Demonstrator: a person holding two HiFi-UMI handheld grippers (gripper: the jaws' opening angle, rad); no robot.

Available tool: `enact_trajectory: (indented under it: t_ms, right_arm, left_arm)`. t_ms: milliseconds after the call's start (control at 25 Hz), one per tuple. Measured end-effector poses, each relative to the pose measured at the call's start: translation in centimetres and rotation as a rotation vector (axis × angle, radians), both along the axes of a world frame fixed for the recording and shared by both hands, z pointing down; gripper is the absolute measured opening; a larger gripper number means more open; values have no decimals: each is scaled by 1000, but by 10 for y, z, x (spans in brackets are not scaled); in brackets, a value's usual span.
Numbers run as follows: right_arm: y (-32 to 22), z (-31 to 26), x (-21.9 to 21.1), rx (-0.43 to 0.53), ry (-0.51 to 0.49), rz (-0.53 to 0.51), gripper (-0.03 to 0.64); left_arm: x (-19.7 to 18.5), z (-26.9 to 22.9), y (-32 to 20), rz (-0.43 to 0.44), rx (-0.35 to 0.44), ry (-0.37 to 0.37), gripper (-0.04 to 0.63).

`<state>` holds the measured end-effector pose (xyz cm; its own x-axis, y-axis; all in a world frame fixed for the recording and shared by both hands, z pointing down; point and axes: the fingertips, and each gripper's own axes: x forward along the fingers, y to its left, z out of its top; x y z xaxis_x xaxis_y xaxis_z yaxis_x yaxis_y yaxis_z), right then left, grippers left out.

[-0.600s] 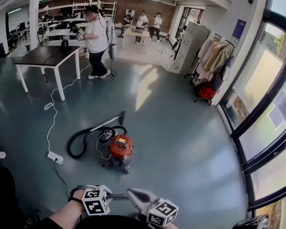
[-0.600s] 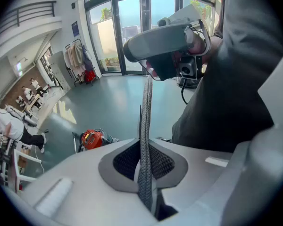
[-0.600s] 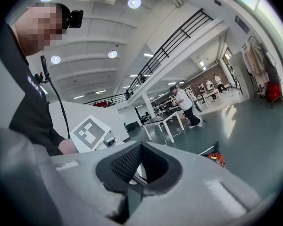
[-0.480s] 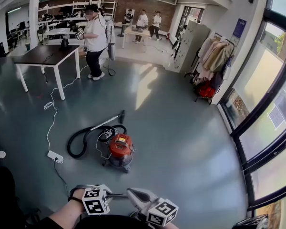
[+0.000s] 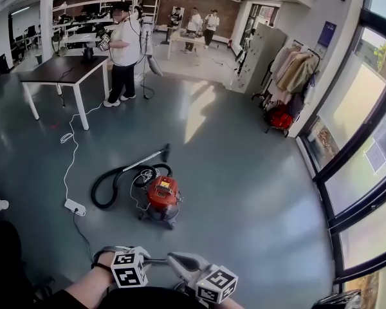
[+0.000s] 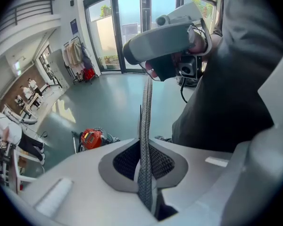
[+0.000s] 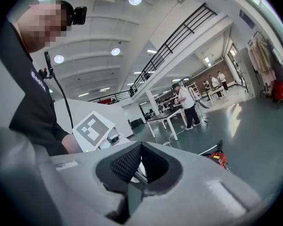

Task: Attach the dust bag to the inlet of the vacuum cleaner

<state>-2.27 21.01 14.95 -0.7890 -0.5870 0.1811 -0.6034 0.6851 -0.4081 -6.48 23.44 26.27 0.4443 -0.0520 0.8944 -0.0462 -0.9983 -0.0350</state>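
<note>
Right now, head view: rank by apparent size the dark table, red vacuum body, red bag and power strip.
1. dark table
2. red vacuum body and red bag: these look close, and the bag sits farther from the camera, so I am not ranking them.
3. power strip

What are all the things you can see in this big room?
red canister vacuum cleaner: one, red, middle of the floor.
black vacuum hose: one, black, looped left of it.
white power strip: one, white, floor left of the hose.
dark table with white legs: one, far left.
person in white shirt: one, beside the table.
coat rack with beige coats: one, right, near windows.
red bag: one, red, under the coats.
thin grey woven strip: one, grey, stretched between both grippers.
left gripper: one, grey, shut on the strip.
right gripper: one, grey, shut on the strip.
</note>
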Motion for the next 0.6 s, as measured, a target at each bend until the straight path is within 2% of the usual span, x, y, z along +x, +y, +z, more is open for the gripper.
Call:
enact_trajectory:
  t_ms: [240,600]
  right_arm:
    - [1,6,13,52,68,-25,-6]
    - [-1,19,73,38,57,-32,-6]
  left_arm:
    - [4,8,-3,-8,13,-43,38]
    - [30,21,2,-47,18,-100,38]
